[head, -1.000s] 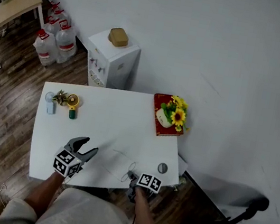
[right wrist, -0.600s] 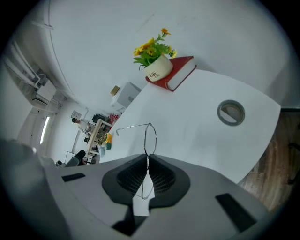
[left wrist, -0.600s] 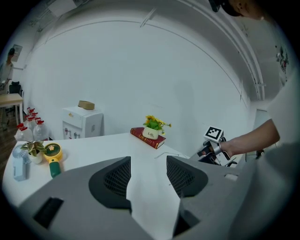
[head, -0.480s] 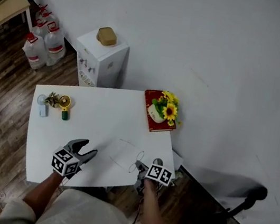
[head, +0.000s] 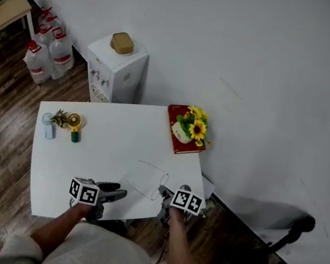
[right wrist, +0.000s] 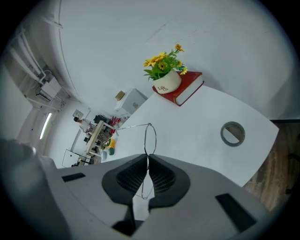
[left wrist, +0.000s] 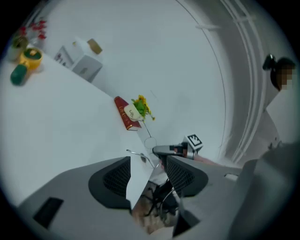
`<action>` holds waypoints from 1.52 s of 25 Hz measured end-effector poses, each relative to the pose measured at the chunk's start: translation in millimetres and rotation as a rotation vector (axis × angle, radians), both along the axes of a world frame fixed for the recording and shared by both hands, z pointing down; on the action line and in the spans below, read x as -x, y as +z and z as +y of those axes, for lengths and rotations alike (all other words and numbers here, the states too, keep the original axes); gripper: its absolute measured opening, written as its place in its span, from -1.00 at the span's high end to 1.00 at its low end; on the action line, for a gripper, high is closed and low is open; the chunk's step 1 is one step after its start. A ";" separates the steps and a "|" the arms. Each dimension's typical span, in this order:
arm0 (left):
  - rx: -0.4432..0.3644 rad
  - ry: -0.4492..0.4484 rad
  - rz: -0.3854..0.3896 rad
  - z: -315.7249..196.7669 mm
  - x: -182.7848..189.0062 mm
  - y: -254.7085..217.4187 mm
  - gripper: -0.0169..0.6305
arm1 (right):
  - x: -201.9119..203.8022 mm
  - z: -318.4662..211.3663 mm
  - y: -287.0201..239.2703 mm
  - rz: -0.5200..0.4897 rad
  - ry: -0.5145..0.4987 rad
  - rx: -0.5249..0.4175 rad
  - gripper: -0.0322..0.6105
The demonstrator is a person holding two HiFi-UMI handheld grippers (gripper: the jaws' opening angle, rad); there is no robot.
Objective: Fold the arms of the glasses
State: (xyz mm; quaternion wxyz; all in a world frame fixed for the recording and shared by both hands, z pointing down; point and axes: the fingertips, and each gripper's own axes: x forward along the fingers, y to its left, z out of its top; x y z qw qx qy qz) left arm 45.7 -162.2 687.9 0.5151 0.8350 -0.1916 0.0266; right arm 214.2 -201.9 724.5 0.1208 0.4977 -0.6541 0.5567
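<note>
The thin wire glasses (head: 159,181) hang just above the white table (head: 99,148) near its front right corner. My right gripper (head: 164,195) is shut on the frame, and in the right gripper view one lens (right wrist: 150,139) sticks out beyond the closed pads (right wrist: 161,176), with an arm running off to the left. My left gripper (head: 120,192) sits at the table's front edge, left of the glasses, pointing toward them. Its jaws are open with nothing between them (left wrist: 149,162). From the left gripper view the glasses (left wrist: 142,155) lie just ahead.
A red book (head: 183,144) with a pot of sunflowers (head: 192,128) sits at the table's far right corner. A grey ring (right wrist: 232,133) lies by the right edge. Small yellow and green items (head: 75,125) stand far left. A white cabinet (head: 114,69) and water jugs (head: 42,56) stand beyond.
My left gripper has rolled over and slid right along the front edge toward the glasses. The right gripper has risen a little with the glasses in it.
</note>
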 end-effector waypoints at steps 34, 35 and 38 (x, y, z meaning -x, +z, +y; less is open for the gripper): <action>0.315 -0.281 0.267 -33.3 -43.4 30.1 0.78 | 15.4 10.7 15.9 -0.010 -0.085 0.085 0.84; 0.307 -0.275 0.262 -36.4 -46.2 29.5 0.79 | 16.2 11.2 16.0 -0.013 -0.086 0.086 0.84; 0.297 -0.257 0.252 -43.4 -55.5 27.2 0.80 | 20.2 13.7 15.2 -0.024 -0.093 0.088 0.84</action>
